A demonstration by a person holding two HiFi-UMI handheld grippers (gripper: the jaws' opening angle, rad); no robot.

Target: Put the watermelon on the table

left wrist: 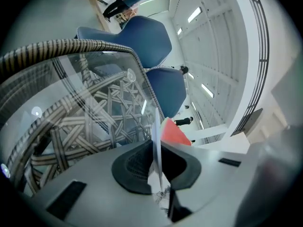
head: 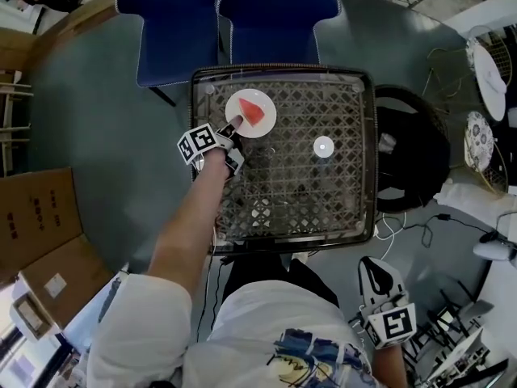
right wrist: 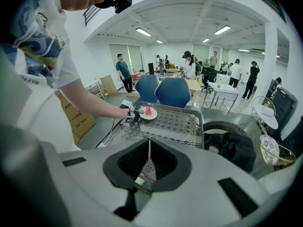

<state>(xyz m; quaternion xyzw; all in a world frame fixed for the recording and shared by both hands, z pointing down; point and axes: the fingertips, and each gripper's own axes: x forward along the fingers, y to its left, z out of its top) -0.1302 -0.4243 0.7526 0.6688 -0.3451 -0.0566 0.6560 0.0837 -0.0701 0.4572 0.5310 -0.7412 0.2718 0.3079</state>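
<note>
At the far left, cardboard boxes (head: 36,217) are seen on the grey floor. Two blue chairs (head: 279,10) are set against the far edge of a glass-topped woven table (head: 323,200).

The left gripper (head: 235,123) is stretched over the table's far left part at the end of a bare arm. Its jaws are clamped on the near left rim of a white plate (head: 265,124) — in the left gripper view the thin rim is pinched edge-on between the two black pads.

The watermelon (head: 252,110), a red wedge, is carried on that plate, just beyond the jaws and untouched by them. The plate is shown over the glass top near the table's far left corner. Whether it is resting on the glass or is held just above it cannot be told.

Just to the right of the table, a black bag (head: 416,164) is laid across a tyre (right wrist: 222,125) on the floor.

The right gripper (head: 374,267) is held low at the near right, beside the person's body and well apart from the plate. Its jaws are brought together with nothing between them — only the table and the floor are seen beyond their tips in the right gripper view.
</note>
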